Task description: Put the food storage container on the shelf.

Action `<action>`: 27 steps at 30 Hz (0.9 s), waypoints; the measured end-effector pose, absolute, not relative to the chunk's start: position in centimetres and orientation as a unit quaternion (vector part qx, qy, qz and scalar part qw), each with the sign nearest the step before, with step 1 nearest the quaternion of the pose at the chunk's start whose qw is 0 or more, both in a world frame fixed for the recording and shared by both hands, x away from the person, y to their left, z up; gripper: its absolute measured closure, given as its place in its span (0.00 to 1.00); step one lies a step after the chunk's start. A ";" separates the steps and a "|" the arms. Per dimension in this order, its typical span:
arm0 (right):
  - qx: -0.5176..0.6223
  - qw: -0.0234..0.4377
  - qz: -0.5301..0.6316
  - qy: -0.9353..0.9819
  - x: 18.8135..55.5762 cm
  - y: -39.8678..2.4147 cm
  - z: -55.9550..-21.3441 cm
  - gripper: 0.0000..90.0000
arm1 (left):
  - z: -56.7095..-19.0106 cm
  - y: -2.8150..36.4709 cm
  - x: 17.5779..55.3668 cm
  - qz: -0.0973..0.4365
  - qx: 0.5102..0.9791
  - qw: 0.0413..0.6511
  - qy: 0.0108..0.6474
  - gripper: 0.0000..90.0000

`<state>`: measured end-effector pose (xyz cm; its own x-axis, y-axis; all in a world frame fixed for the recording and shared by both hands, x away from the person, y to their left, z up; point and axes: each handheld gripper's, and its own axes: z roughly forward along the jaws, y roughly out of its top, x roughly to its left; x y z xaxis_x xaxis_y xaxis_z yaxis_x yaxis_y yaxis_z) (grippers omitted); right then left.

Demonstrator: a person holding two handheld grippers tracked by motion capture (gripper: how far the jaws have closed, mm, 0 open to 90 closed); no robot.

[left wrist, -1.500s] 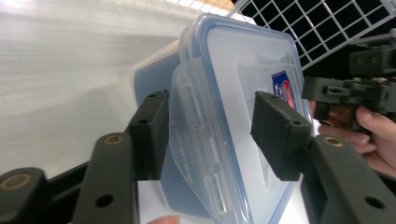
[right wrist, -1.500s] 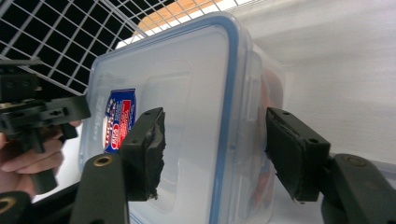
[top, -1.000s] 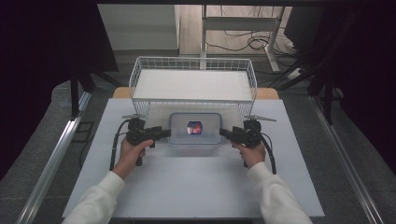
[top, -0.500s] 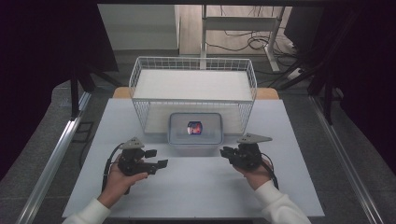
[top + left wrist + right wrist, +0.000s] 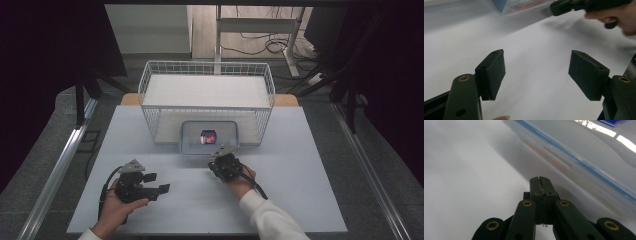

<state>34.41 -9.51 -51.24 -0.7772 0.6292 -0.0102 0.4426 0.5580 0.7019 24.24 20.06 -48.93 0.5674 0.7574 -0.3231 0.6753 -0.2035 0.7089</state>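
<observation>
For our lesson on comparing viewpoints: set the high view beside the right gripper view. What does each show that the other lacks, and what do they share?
High view alone: the white wire basket at the table's far side, the left tool with its jaws apart, both hands, and the small colourful item inside the container.

Right gripper view alone: the right tool seen close, its jaws pressed together on nothing, just short of the container's near edge.

Shared: the clear blue-rimmed container and the white table.
</observation>
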 end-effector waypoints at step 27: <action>0.397 0.153 0.385 0.819 41.7 -8.0 -49.7 0.99 | -49.2 21.4 24.0 0.047 0.767 0.439 0.467 0.32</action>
<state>41.68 -7.96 -49.68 -0.6376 0.7684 0.0547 0.5322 0.3879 0.7525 23.96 21.43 -49.17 0.5599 0.7565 -0.3380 0.6747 -0.1795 0.7159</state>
